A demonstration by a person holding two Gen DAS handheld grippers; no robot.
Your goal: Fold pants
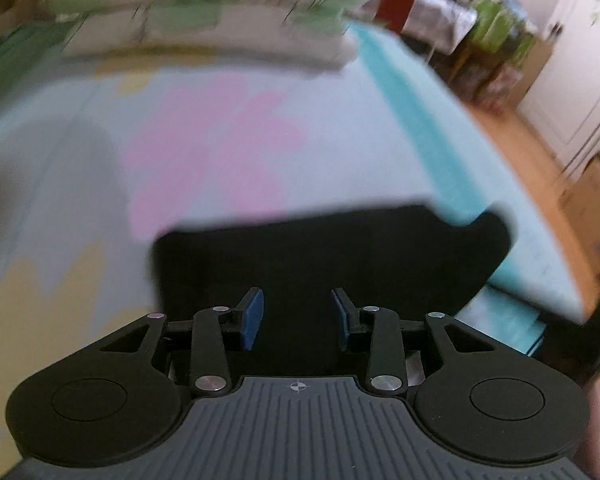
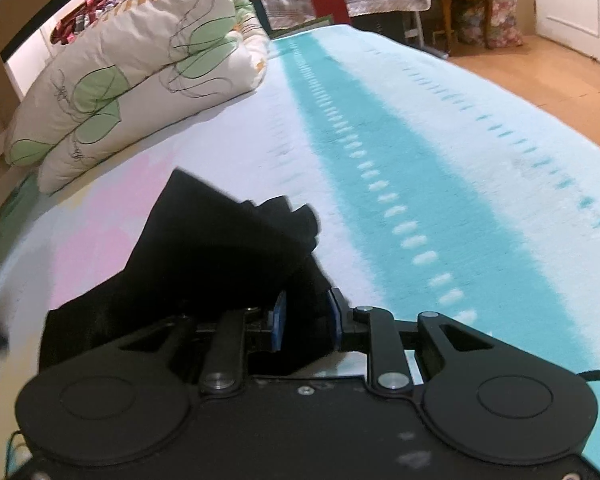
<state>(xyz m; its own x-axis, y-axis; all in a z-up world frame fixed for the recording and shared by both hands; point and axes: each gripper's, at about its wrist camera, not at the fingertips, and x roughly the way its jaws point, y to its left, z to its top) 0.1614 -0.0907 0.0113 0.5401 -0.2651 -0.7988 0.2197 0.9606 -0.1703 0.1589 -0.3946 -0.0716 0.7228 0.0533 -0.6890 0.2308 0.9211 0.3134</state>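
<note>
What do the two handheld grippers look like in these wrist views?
Both are matte black linkage mechanisms with silver pivot pins, round black discs at each side and blue pads on the fingers. The left gripper sits on a ribbed grey base with a small crosshair mark; the right gripper has a smooth black base.

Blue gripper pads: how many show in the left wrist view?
2: one blue rubber pad left of centre, one right, open over the black pants; none seem hidden.
</note>
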